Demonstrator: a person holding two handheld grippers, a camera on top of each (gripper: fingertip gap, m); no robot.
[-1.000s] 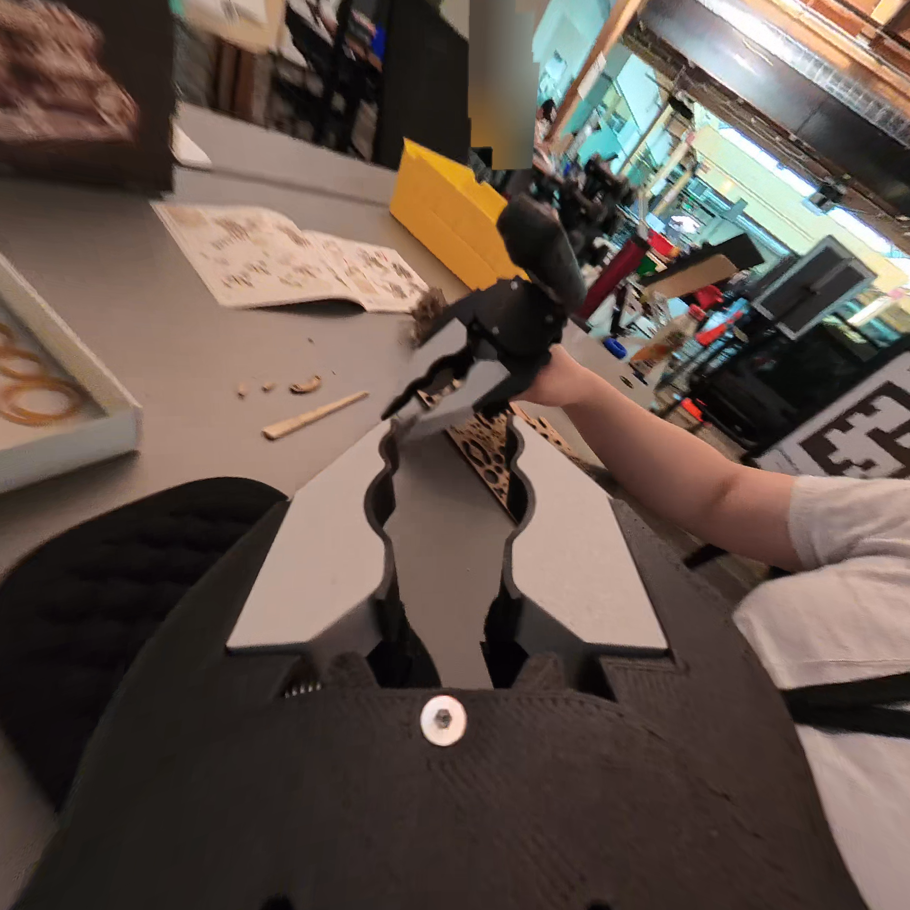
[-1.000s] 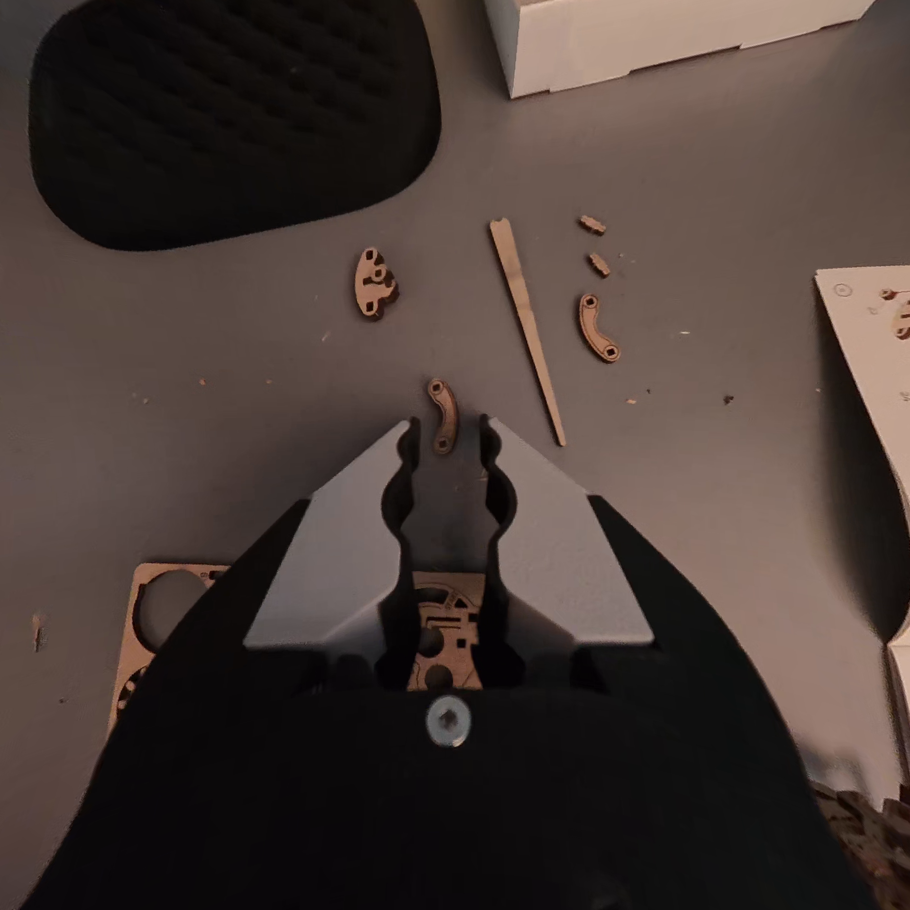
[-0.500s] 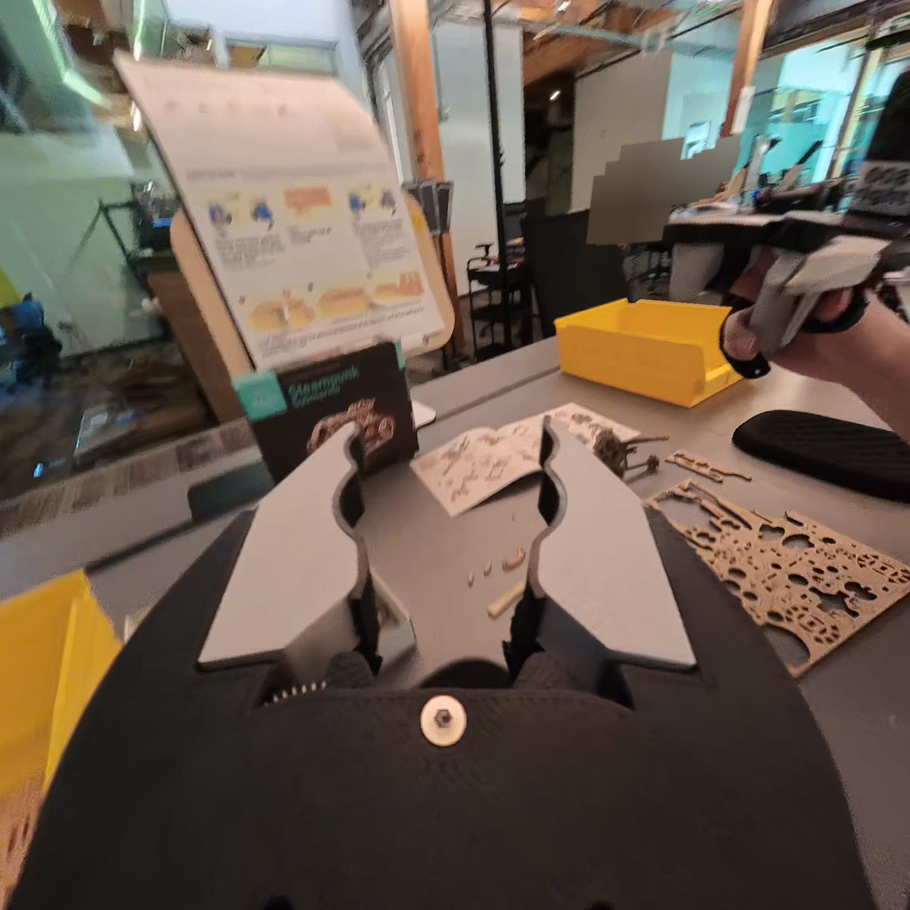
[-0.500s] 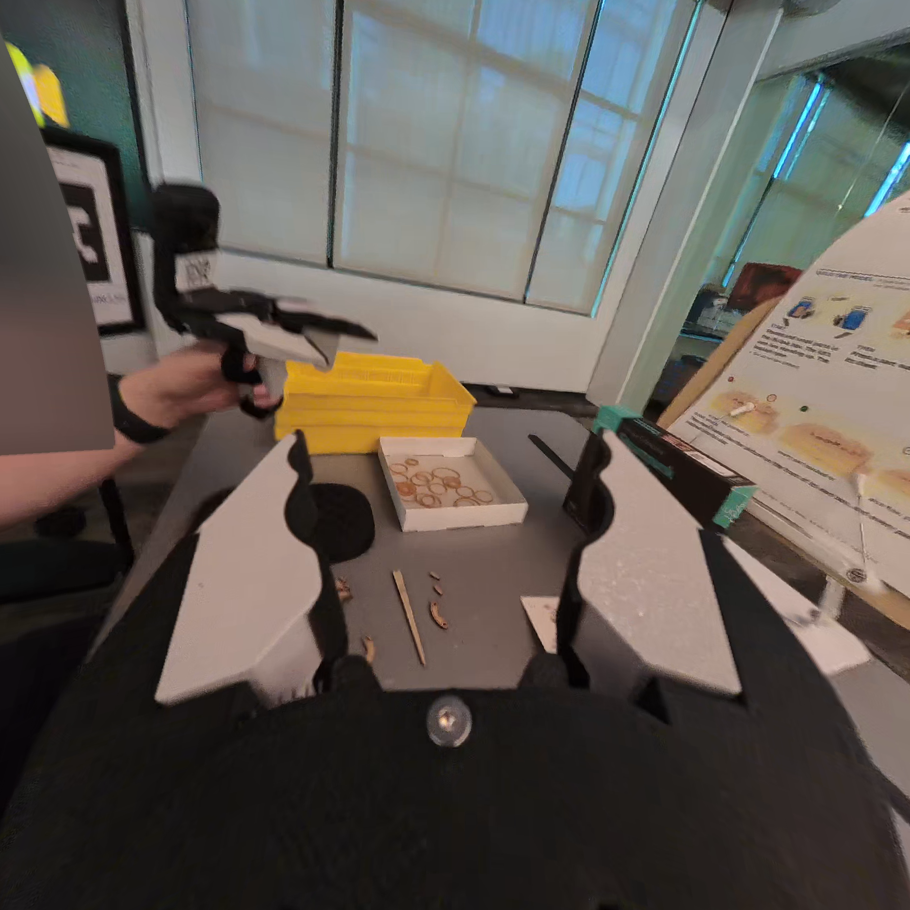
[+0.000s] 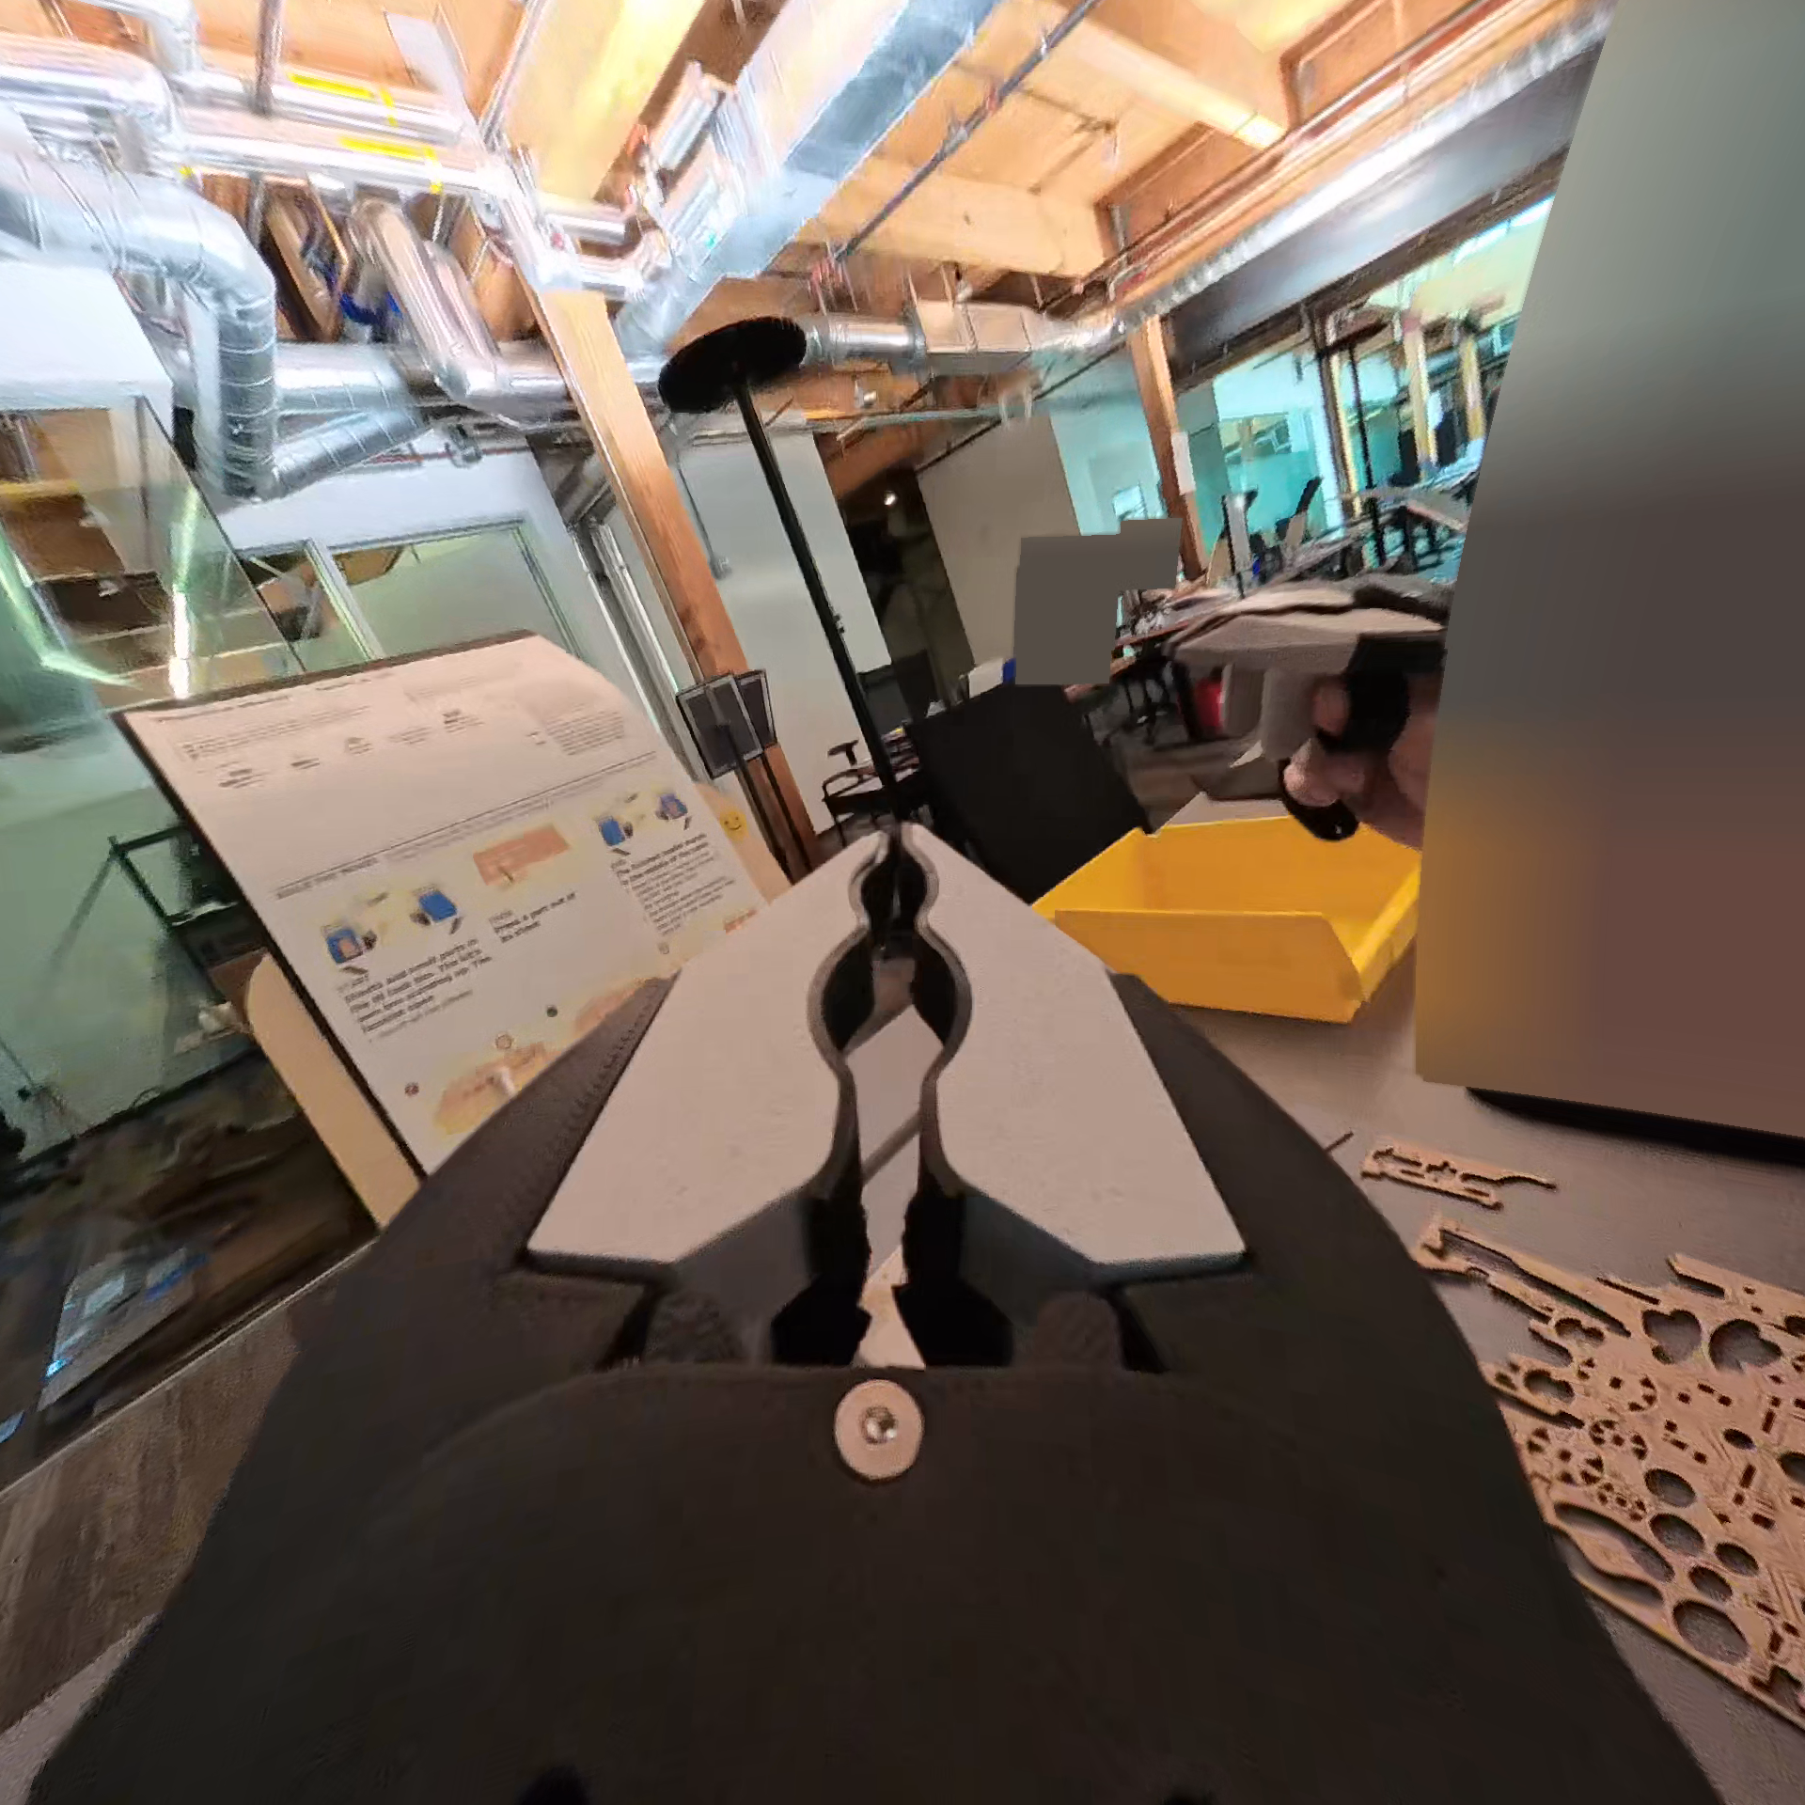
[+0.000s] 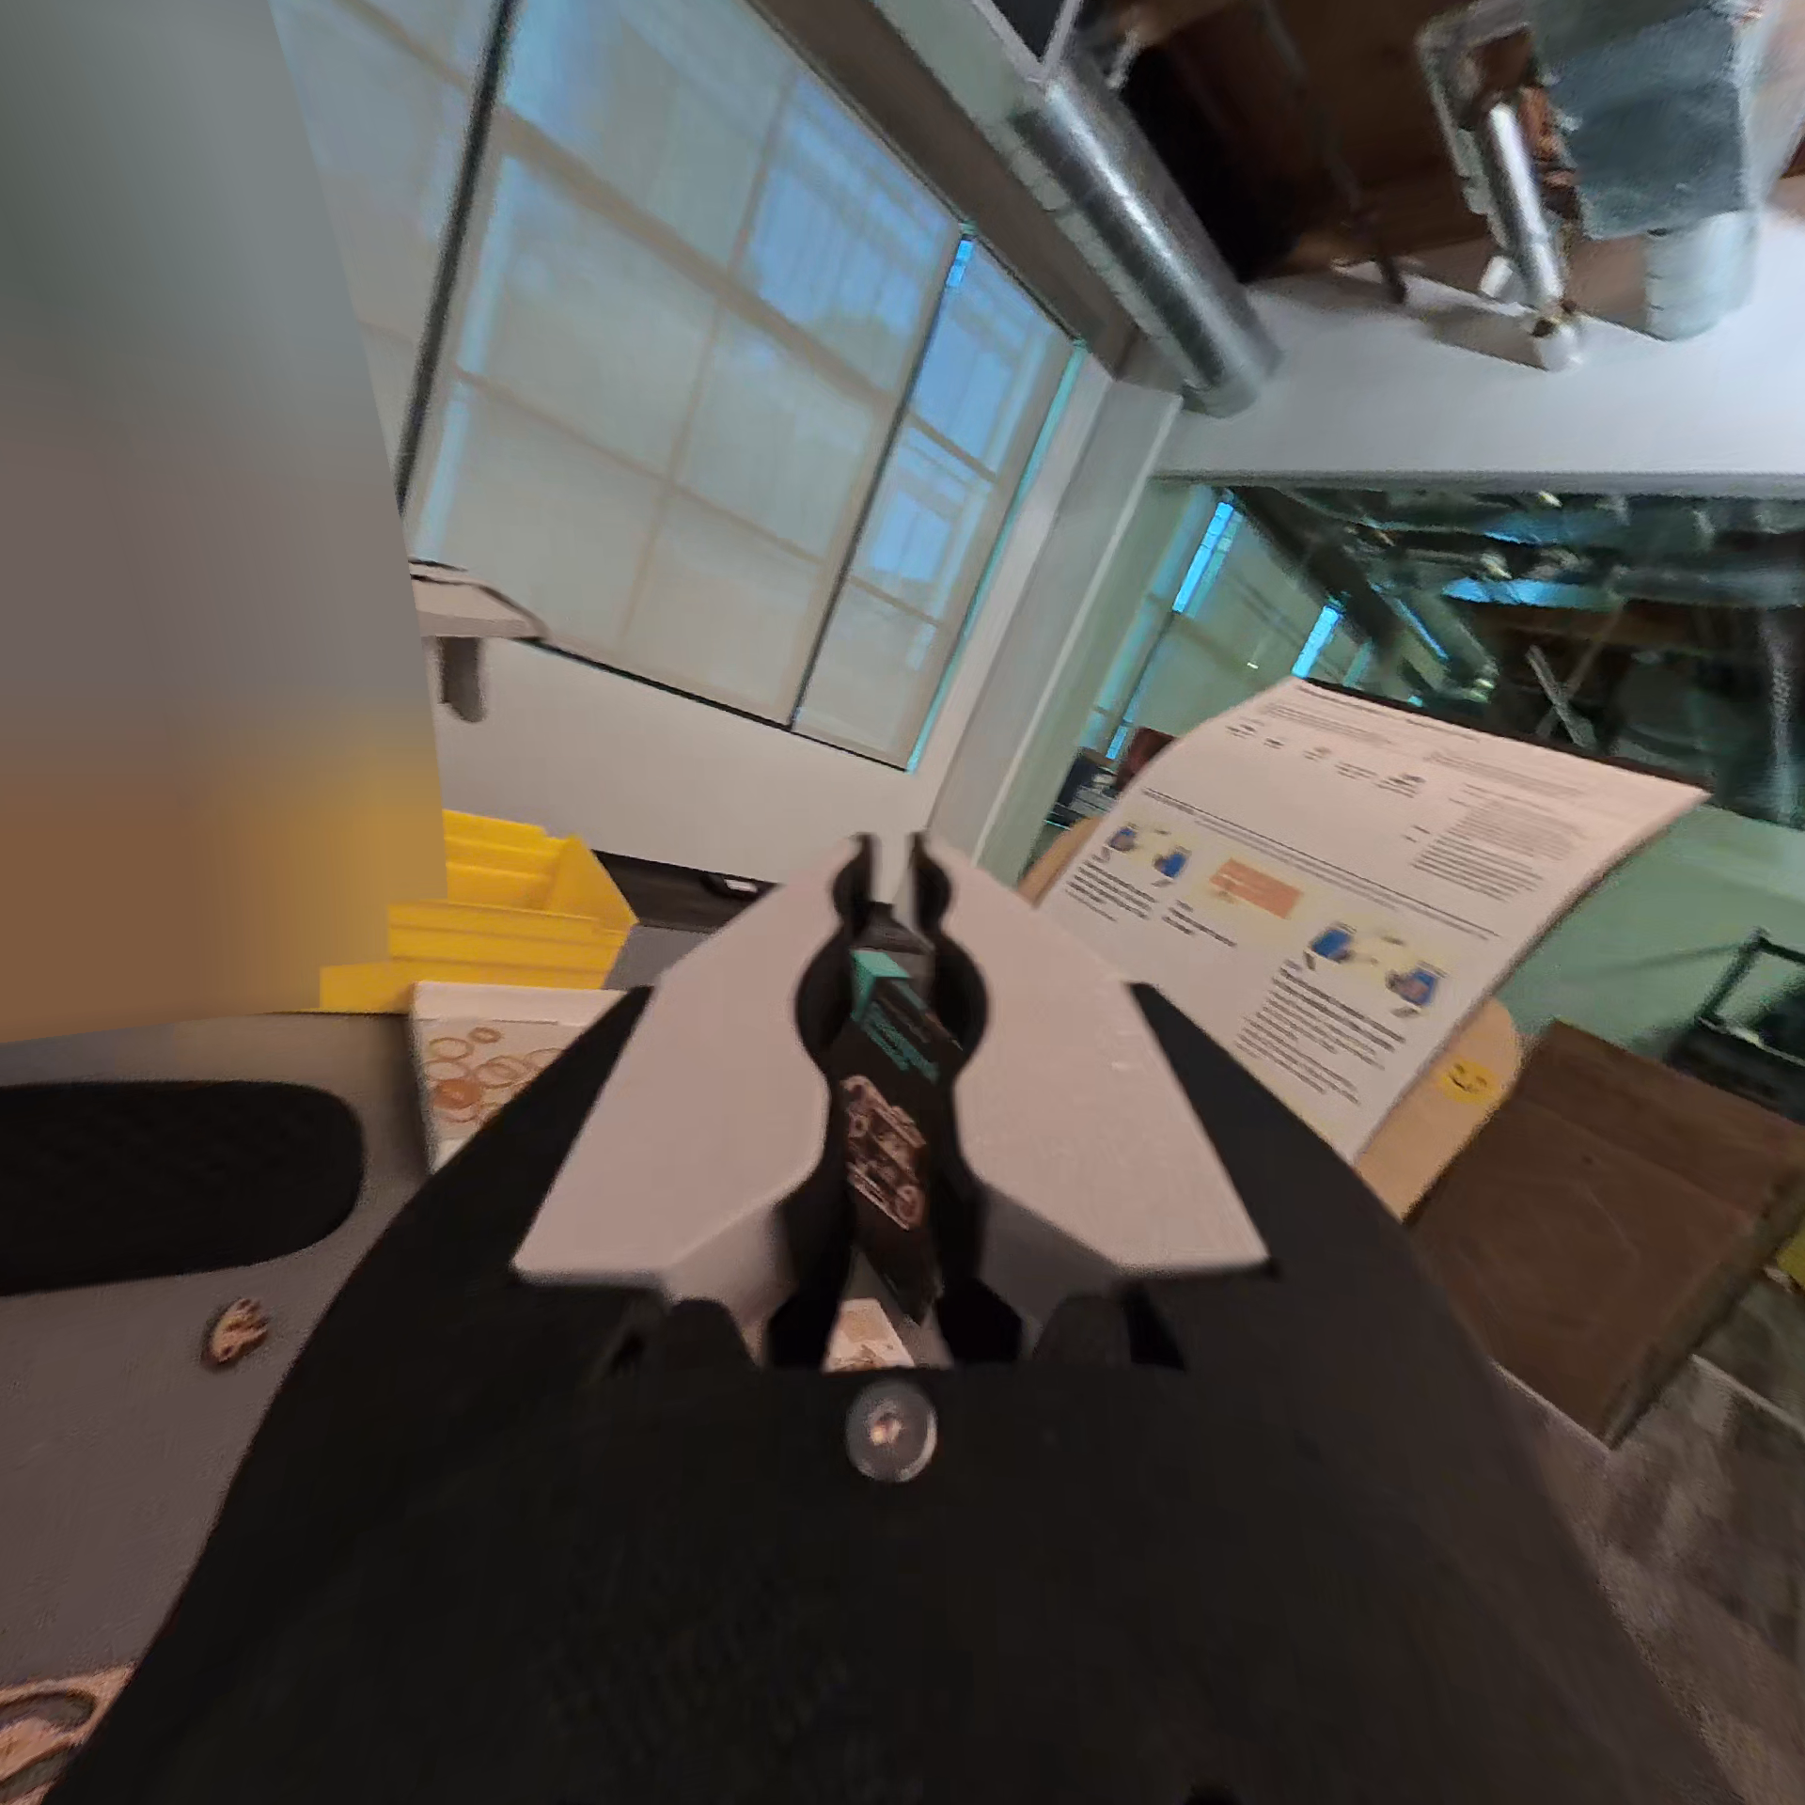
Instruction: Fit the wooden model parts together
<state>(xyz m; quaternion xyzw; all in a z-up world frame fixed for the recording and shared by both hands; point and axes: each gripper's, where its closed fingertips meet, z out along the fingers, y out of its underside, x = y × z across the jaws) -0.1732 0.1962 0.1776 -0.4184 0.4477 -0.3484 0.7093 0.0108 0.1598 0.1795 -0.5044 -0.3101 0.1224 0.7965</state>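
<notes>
Near, left gripper (image 5: 901, 848) pinched together on nothing, up in open air. Right gripper (image 6: 889, 860) nearly closed too, empty. Wooden parts sheet (image 5: 1680, 1446) flat at table's right edge, left view only. Farther right, yellow bin (image 5: 1231, 918).

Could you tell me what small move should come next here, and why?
Probably tip the right hand-held gripper back down toward the table: both it and the left hand-held gripper are raised, nearly shut and empty, while the small wooden part lies untouched.
</notes>
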